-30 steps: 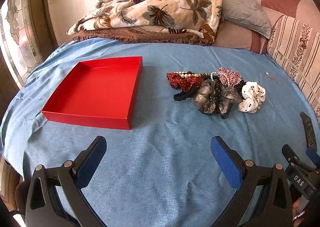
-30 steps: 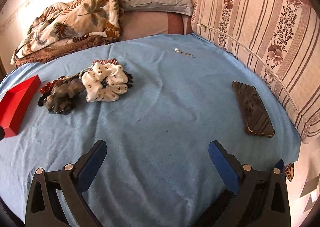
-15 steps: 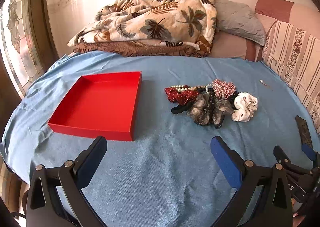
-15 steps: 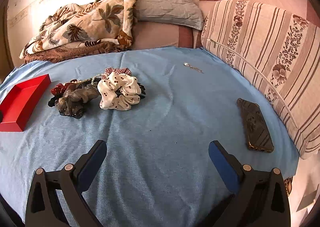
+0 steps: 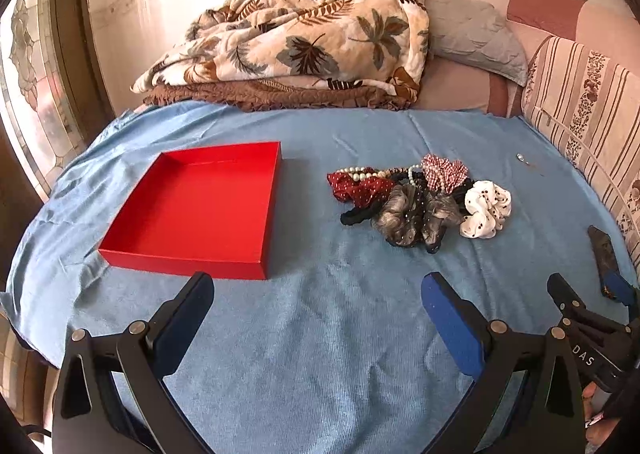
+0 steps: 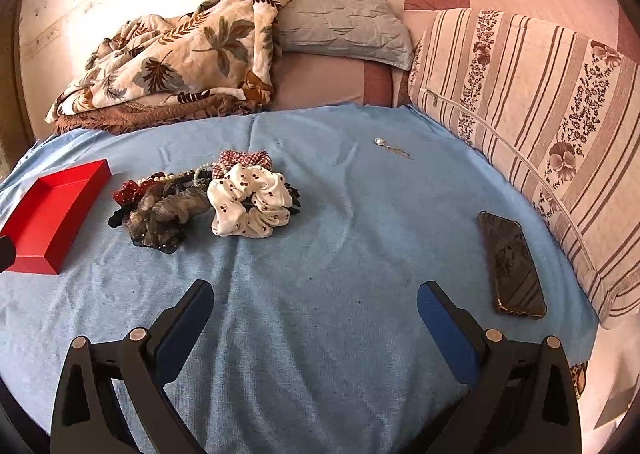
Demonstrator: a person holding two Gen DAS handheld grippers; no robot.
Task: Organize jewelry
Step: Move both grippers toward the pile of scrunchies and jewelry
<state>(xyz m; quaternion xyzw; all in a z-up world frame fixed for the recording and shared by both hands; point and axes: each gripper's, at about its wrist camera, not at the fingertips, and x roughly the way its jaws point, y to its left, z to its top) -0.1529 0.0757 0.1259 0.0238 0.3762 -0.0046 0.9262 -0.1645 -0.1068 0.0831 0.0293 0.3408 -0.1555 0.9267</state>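
Both grippers back away and lift, so the whole bed is in view. Left gripper (image 5: 316, 294) and right gripper (image 6: 314, 294) gape wide, empty. The scrunchie-and-pearl pile (image 5: 420, 202) sits just right of the red tray (image 5: 192, 210) (nothing sorted yet).

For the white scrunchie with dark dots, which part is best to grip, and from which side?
Probably its outer ruffled edge on the phone side, approached from above by the right gripper: the white scrunchie lies at the pile's end, and that side faces bare sheet.
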